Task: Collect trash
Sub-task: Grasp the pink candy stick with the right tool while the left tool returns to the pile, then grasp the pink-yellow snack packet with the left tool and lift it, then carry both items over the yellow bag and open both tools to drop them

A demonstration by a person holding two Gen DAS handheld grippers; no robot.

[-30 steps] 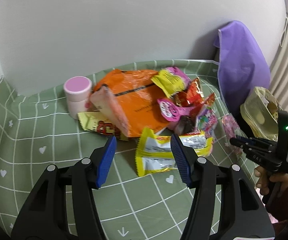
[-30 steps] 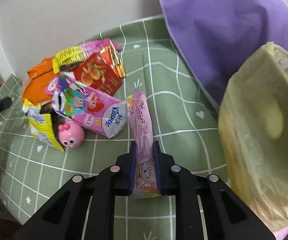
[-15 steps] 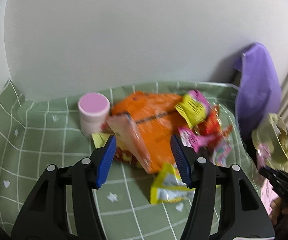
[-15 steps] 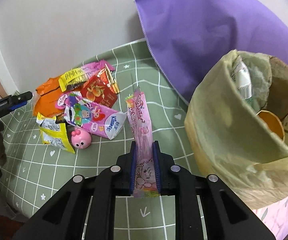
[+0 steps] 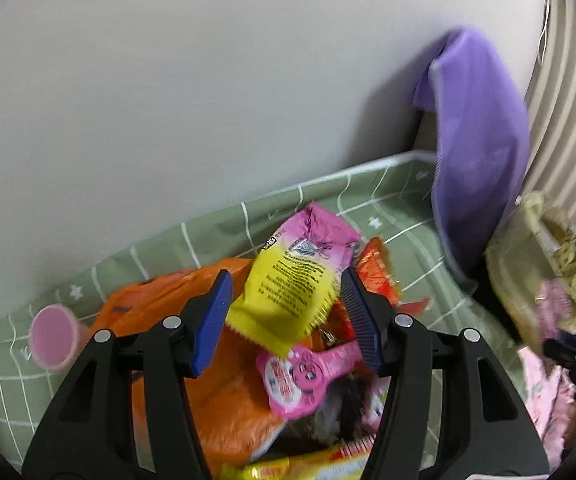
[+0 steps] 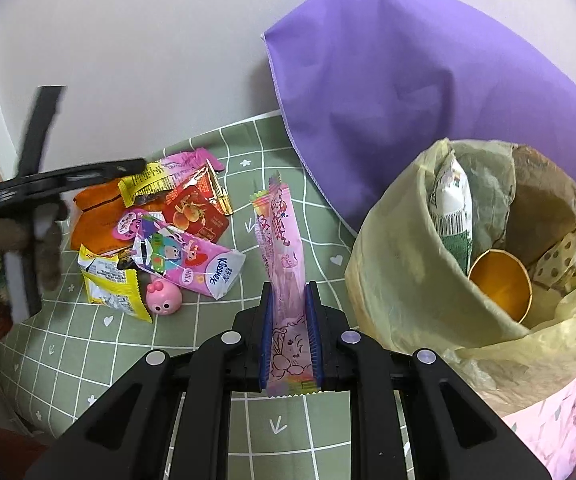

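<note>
My right gripper [image 6: 289, 338] is shut on a long pink candy wrapper [image 6: 284, 256] and holds it upright beside the open yellow trash bag [image 6: 427, 264], which holds several items. My left gripper [image 5: 286, 320] is open over the trash pile, its blue pads either side of a yellow-and-pink snack packet [image 5: 288, 292] that lies on an orange bag [image 5: 216, 392]. A pink round-ended wrapper [image 5: 299, 376] lies just below. In the right wrist view the pile [image 6: 168, 232] lies at the left, with the left gripper [image 6: 68, 178] above it.
A green checked cloth [image 6: 248, 160] covers the table. A purple bag [image 6: 407, 92] leans on the wall behind the trash bag. A pink-lidded jar [image 5: 54, 338] stands left of the pile. A Kleenex pack [image 6: 192, 260] and a pink toy [image 6: 164, 298] lie in the pile.
My left gripper has moved forward and right, down over the pile, and now straddles the yellow-and-pink packet. My right gripper has risen with the pink wrapper, nearer the trash bag.
</note>
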